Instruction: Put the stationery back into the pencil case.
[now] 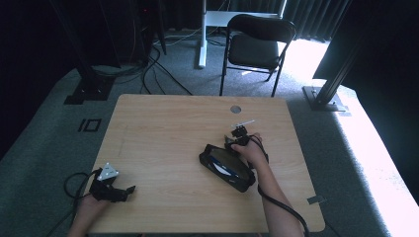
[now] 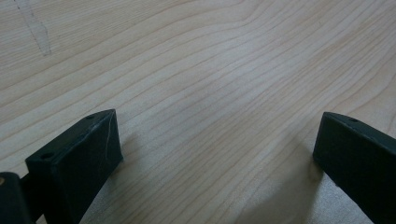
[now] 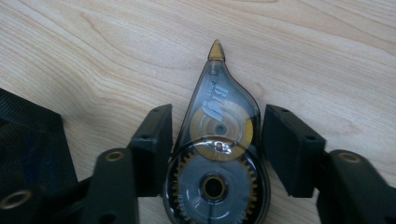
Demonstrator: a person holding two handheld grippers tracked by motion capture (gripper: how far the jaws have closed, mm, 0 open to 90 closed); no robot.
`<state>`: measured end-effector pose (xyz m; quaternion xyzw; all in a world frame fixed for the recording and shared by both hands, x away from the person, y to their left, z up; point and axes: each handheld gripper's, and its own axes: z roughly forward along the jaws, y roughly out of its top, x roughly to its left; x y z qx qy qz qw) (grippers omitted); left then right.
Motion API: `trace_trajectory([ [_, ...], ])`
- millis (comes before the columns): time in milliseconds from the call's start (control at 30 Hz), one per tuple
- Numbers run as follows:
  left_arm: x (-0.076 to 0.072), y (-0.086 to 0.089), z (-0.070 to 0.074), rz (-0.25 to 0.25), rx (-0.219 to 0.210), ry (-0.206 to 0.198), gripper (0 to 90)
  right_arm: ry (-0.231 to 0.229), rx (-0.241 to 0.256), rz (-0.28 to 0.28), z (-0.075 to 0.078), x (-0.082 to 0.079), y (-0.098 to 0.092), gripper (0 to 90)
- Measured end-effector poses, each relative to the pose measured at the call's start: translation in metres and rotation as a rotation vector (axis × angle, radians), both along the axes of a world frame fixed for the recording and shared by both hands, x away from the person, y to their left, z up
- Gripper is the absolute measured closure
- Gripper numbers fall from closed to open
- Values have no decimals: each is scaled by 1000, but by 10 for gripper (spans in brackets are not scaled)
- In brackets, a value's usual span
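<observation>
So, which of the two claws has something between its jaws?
The right claw: a clear correction tape dispenser lies between its jaws on the table. The left claw stands wide open over bare wood.

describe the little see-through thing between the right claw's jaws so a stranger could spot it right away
On the wooden table, look right of centre, just beyond the black pouch, where the right claw points. Flat on the wood between its jaws lies a correction tape dispenser. It is teardrop-shaped and smoky clear, with toothed wheels visible inside and a small amber tip pointing away from the claw, unlike the opaque black pouch beside it.
</observation>
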<state>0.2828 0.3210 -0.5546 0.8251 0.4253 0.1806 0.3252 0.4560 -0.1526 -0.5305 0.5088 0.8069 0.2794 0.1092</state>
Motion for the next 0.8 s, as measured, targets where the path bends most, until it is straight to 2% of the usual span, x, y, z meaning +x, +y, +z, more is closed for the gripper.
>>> trace_trajectory([
  [133,0,0,0,0,0,0,12,-5,-23,14,0,1,1,480],
  [367,0,0,0,0,0,0,12,-2,-42,0,4,1,0,491],
  [800,0,0,0,0,0,0,12,-18,-26,7,25,-10,-21,494],
])
